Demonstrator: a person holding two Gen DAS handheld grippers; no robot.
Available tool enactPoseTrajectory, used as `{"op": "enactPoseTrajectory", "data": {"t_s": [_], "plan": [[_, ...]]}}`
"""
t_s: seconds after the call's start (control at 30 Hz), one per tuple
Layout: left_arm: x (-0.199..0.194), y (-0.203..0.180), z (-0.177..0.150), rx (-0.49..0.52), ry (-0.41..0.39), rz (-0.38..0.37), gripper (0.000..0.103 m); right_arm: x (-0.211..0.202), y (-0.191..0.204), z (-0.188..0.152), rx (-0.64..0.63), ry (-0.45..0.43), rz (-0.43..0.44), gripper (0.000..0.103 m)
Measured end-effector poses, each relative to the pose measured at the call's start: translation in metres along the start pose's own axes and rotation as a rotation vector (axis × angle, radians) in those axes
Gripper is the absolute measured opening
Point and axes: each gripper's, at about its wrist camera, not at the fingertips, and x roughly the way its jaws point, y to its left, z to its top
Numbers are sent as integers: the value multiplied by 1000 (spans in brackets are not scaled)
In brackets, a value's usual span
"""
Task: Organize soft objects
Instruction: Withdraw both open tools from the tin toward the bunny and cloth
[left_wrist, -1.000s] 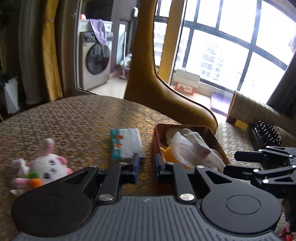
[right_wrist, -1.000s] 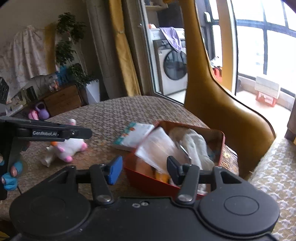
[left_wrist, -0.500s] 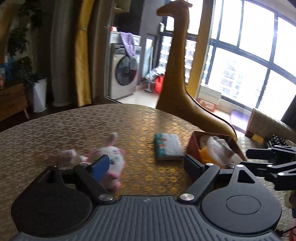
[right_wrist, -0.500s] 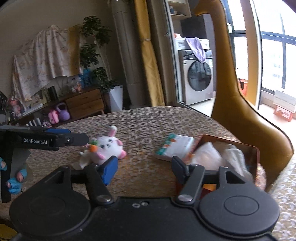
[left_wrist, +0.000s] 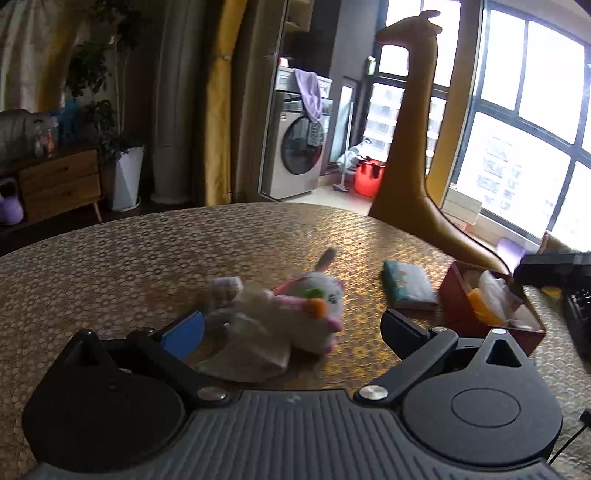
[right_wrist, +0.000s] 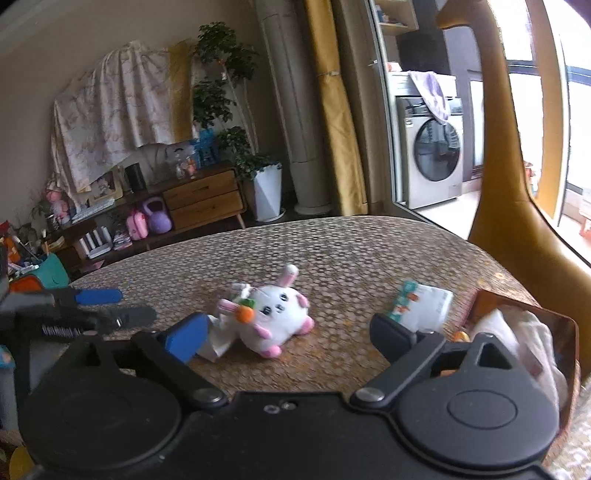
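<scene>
A white plush bunny (left_wrist: 314, 306) with pink feet and an orange carrot lies on the round table, with a clear crumpled wrapper (left_wrist: 251, 350) beside it. My left gripper (left_wrist: 291, 328) is open, and the bunny lies just ahead between its fingers, untouched. In the right wrist view the bunny (right_wrist: 275, 314) lies ahead of my right gripper (right_wrist: 288, 334), which is open and empty. A tissue pack (left_wrist: 406, 284) lies to the right of the bunny. A red-brown tin box (left_wrist: 458, 295) holds white soft things and something orange.
A tall yellow giraffe figure (left_wrist: 413, 147) stands behind the table's far right edge. The left gripper shows at the left in the right wrist view (right_wrist: 96, 306). The patterned gold tablecloth (left_wrist: 147, 258) covers the table. A black keyboard (left_wrist: 580, 317) lies at the far right.
Both grippers have swung left, from the tin box toward the bunny. The left gripper has gone from nearly shut to wide open. The right gripper has opened wider.
</scene>
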Motion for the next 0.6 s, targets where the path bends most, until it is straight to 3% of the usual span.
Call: {"op": "enactPoseTrajectory", "data": {"t_s": [0.17, 0.33, 0.6], "plan": [[5, 18, -7, -7, 24, -13, 103, 29, 21, 27, -30, 46, 28, 98], [18, 34, -13, -33, 31, 27, 103, 70, 38, 50, -41, 105, 55, 98], [39, 39, -23, -28, 21, 64, 103, 149, 78, 62, -42, 237, 59, 99]]}}
